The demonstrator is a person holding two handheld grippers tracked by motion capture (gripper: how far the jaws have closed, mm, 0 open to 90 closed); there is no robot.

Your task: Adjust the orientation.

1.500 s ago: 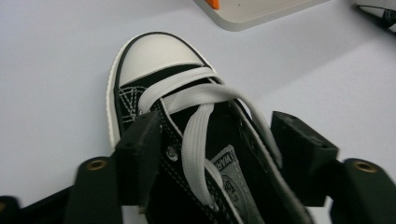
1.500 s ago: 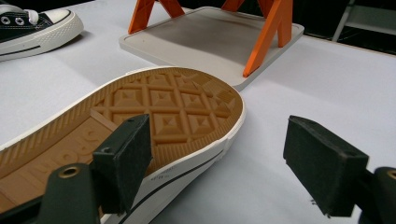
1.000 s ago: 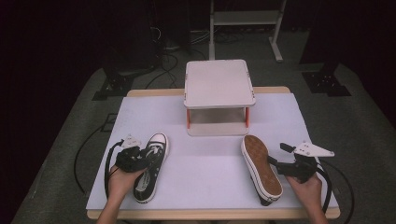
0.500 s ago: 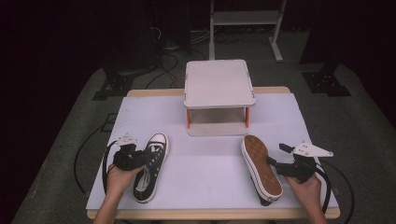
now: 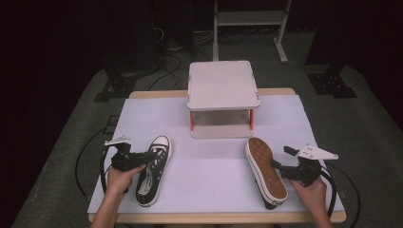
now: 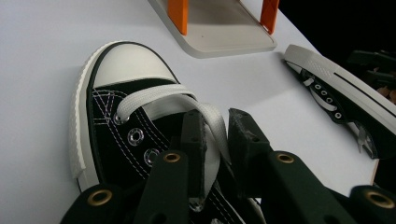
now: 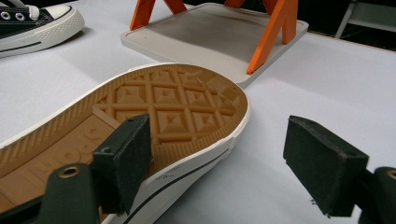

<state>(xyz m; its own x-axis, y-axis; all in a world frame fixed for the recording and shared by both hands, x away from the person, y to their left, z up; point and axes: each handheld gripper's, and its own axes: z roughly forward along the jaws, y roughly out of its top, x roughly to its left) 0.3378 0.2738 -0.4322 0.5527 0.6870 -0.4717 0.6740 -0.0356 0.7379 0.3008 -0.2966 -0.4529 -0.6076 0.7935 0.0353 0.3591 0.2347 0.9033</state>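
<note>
The left gripper [image 6: 215, 135] had just been closing on the left shoe's [image 5: 151, 168] lace [image 6: 205, 116], which might slip free; the right gripper [image 7: 229, 158] gaped beside the overturned right shoe [image 7: 140, 121].

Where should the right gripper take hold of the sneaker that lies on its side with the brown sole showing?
Probably across the rubber sole edge of the tipped sneaker, coming level from the right gripper side. The shoe lies on its side, so the firm sole rim stands up, facing the open jaws.

Left gripper [image 6: 215, 135] has just closed its jaws on the sneaker's [image 6: 116, 112] white lace [image 6: 205, 112]
</note>
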